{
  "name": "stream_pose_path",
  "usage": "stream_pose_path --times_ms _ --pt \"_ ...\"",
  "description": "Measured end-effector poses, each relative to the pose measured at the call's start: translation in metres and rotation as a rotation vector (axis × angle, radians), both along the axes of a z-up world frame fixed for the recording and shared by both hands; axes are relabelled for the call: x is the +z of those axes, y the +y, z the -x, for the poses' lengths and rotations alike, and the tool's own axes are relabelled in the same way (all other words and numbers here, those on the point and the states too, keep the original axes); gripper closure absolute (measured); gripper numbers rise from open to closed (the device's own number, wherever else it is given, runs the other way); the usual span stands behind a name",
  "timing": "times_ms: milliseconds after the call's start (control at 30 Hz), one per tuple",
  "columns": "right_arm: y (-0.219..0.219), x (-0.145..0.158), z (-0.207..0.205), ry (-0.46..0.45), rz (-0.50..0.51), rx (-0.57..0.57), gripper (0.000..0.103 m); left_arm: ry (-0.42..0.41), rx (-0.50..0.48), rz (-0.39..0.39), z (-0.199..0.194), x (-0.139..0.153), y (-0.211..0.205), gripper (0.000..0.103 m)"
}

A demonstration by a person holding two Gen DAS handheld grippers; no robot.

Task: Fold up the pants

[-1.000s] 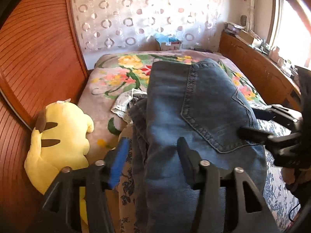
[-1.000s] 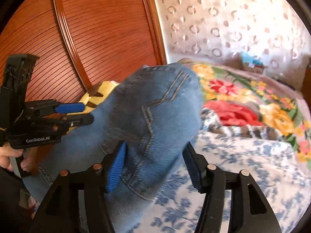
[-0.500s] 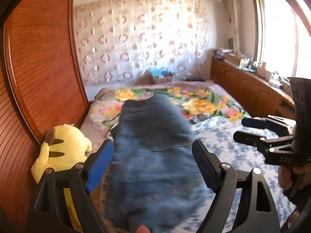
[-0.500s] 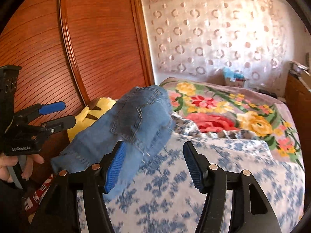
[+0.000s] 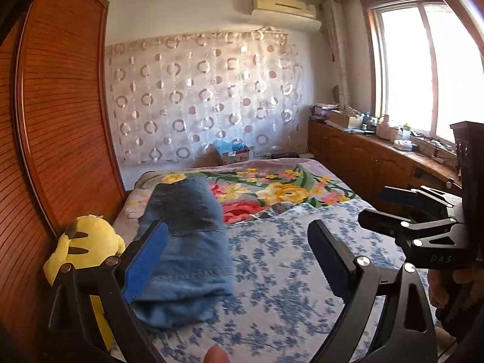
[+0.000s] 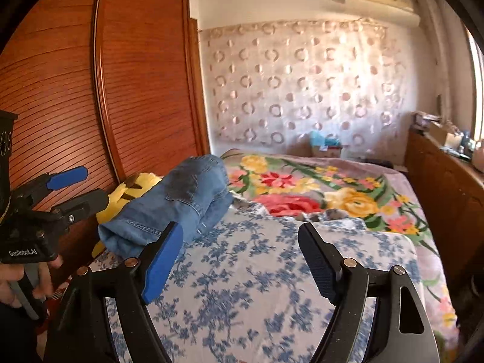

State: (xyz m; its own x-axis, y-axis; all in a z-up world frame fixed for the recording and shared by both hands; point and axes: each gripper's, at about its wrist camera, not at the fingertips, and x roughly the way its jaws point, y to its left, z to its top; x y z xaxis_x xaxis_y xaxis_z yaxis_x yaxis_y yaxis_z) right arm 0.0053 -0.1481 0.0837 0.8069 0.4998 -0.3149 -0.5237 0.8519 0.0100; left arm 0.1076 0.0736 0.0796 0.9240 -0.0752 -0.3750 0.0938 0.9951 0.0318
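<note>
The blue jeans (image 5: 187,242) lie folded in a thick bundle on the left side of the bed, on the blue-flowered sheet (image 5: 287,272). The left gripper (image 5: 237,225) has drawn back from them; its jaws are opening and hold nothing, with the bundle just past its blue pad (image 5: 145,260). In the right wrist view the jeans (image 6: 181,199) sit to the upper left of the right gripper (image 6: 240,228), whose jaws are also opening with only sheet between them. Each view shows the other gripper at its edge, the right gripper (image 5: 373,205) and the left gripper (image 6: 92,184), both hand-held.
A yellow plush toy (image 5: 87,242) lies between the jeans and the wooden wardrobe (image 5: 60,121). A floral blanket (image 5: 272,187) covers the far half of the bed. A low wooden cabinet (image 5: 363,157) with clutter runs under the window on the right. A cardboard box (image 5: 234,154) stands beyond the bed.
Both grippers have let go of the jeans and pulled back towards the near end of the bed, jaws widening. The jeans now rest on the bed in a folded bundle.
</note>
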Motion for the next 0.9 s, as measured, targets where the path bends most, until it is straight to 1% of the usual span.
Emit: stream_pose_path --times_ms 200,333,467,700,900 --pt "-0.009 -0.006 0.031 -0.025 -0.021 -0.067 0.023 0.010 0.023 -0.037 0.020 -0.005 -0.030 0.009" --pt "-0.012 -0.010 0.050 -0.042 -0.032 -0.111 0.023 0.018 -0.011 -0.006 0.033 -0.011 -0.043 0.009" --pt "-0.011 -0.017 0.069 -0.055 -0.034 -0.141 0.023 0.020 -0.019 0.009 0.046 -0.015 -0.054 0.009" --pt "-0.008 -0.022 0.082 -0.064 -0.024 -0.167 0.023 0.025 -0.018 0.017 0.060 -0.021 -0.063 0.009" --pt "-0.004 -0.024 0.084 -0.058 -0.032 -0.172 0.023 0.029 -0.011 0.019 0.066 -0.024 -0.064 0.009"
